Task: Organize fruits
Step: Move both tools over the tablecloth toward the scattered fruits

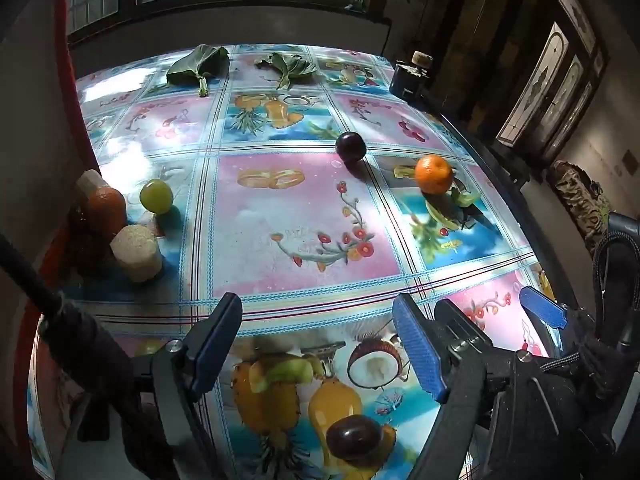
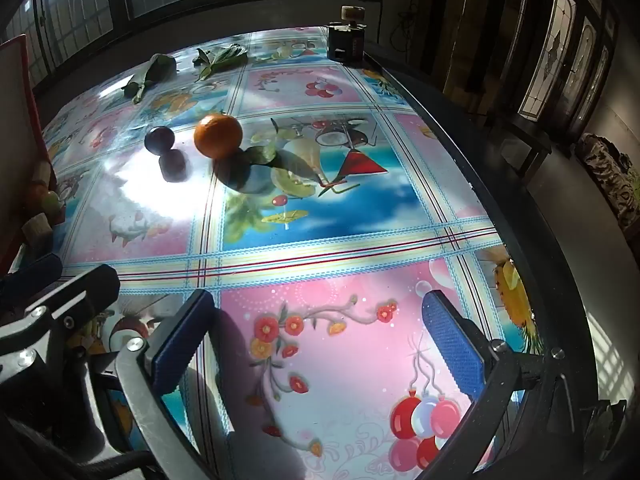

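Both wrist views low over table [image 1: 304,216], facing window; share orange [image 1: 433,174].

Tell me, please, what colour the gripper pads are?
Blue pads, clearest in the right wrist view.
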Available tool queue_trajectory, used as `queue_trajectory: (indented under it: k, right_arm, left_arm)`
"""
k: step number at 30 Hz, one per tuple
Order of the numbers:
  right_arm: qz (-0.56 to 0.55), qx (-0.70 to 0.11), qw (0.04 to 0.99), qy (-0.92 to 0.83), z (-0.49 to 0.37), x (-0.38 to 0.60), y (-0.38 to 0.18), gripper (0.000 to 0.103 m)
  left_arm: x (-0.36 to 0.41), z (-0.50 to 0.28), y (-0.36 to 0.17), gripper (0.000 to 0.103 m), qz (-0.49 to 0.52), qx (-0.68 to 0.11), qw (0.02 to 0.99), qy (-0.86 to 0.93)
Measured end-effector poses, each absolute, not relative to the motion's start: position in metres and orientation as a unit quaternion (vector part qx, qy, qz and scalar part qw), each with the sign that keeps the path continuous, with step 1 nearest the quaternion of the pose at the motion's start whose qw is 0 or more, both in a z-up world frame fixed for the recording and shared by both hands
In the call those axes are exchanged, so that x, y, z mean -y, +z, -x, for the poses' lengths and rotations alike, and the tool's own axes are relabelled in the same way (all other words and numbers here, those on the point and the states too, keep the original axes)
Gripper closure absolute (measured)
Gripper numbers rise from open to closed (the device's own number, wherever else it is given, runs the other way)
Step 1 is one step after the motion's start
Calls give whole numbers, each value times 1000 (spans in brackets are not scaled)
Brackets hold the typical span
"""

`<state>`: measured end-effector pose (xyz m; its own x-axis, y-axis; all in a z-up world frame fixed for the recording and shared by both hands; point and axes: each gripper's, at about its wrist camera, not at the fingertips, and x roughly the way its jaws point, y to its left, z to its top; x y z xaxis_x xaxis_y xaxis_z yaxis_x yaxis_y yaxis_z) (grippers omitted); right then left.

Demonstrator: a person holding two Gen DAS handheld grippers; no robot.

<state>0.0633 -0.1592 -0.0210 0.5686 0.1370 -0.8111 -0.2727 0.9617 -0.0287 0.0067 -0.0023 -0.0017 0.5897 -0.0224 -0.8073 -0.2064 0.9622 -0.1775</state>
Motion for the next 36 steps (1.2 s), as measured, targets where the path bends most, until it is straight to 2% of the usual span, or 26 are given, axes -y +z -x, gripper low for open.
queue_trajectory:
  k: [17,29,36]
  right_arm:
    - [77,-449,883,115,-62,159,-22,0]
    - [77,-449,883,115,-61,158,-22,0]
    - [79,-451,881,120,-60,159,-22,0]
  left_arm:
    - [-33,6,8,25,200,-397,895,33]
    - [-33,42,31,25,139,-409,894,117]
    - [-47,83,37,25,153,-417,883,153]
